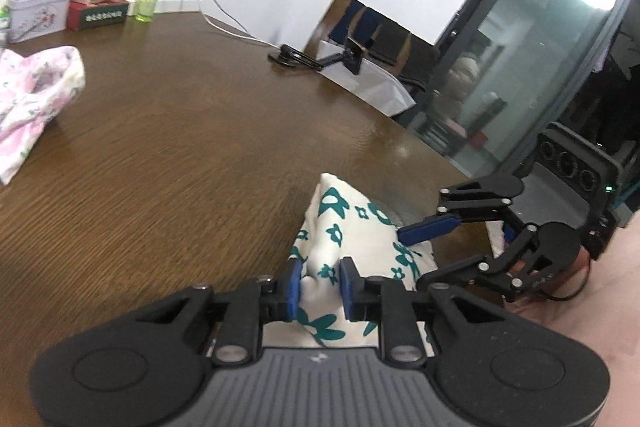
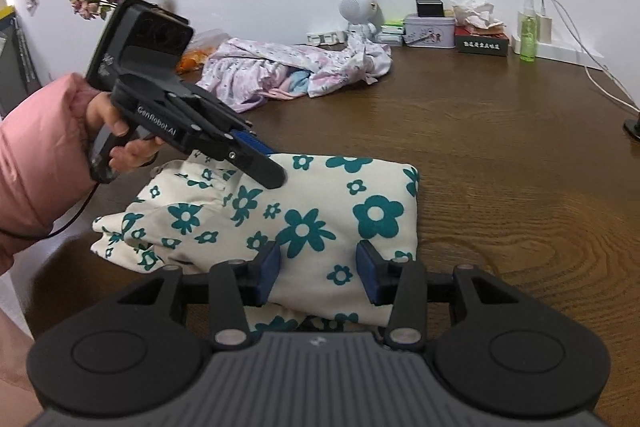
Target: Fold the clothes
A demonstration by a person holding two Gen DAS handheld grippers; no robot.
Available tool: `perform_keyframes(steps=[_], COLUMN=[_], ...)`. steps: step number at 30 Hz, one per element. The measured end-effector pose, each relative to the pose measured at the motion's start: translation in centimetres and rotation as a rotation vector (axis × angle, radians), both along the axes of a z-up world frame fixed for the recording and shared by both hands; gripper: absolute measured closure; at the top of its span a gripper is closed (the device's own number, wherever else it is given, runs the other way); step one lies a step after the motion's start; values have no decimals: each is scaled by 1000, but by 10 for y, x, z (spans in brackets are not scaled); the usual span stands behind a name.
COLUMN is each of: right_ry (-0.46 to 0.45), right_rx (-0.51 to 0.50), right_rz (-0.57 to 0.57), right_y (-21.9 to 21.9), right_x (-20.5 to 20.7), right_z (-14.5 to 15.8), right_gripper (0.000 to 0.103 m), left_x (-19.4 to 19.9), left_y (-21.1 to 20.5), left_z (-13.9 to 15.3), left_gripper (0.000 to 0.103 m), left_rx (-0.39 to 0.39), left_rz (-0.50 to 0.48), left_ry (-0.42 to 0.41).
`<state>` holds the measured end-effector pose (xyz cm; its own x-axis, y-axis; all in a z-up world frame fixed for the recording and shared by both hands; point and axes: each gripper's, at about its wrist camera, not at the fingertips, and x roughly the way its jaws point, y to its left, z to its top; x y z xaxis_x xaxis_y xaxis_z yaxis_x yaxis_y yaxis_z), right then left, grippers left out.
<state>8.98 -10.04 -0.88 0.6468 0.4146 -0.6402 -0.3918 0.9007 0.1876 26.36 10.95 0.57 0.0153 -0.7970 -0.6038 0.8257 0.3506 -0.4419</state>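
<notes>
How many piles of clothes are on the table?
2. The cream garment with teal flowers lies folded at the near edge of the brown wooden table. The crumpled pink floral clothes sit heaped farther back by the wall; more may be hidden inside that heap.

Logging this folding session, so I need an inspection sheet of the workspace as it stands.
Surface: brown wooden table.
Job's things: cream garment with teal flowers, folded; pink floral clothes heaped behind.
Clutter: tins, box, tissues, green spray bottle, white figurine, dried flowers.
Grippers: left gripper pinching a ridge of the garment; right gripper open over it.
Cables: white cable across the table.
Surroundings: white wall, chair, glass door.
</notes>
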Motion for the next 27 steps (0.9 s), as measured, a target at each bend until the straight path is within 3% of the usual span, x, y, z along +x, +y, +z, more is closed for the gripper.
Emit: perform_keyframes(steps=[3, 9, 16, 21, 23, 25, 27], right_ry=[3, 9, 14, -11, -34, -64, -97], right_rx=[-8, -22, -61, -90, -97, -76, -48], right_rz=[-17, -33, -70, -80, -89, -107, -115], right_y=[3, 6, 17, 24, 25, 23, 20], right_x=[0, 1, 3, -2, -6, -11, -18], right_z=[-1, -2, -2, -5, -4, 3, 12], right_gripper=[60, 58, 58, 58, 56, 55, 44], left_x=[-5, -12, -16, -14, -15, -24, -35], left_y=[5, 17, 11, 13, 16, 24, 33], left_z=[0, 5, 9, 5, 7, 21, 36], left_gripper=[84, 86, 88, 86, 74, 70, 59], left_rx=[-34, -114, 17, 28, 11, -21, -55], left_rz=[34, 7, 21, 65, 94, 157, 227], left_ry=[-9, -66, -101, -71, -76, -119, -164])
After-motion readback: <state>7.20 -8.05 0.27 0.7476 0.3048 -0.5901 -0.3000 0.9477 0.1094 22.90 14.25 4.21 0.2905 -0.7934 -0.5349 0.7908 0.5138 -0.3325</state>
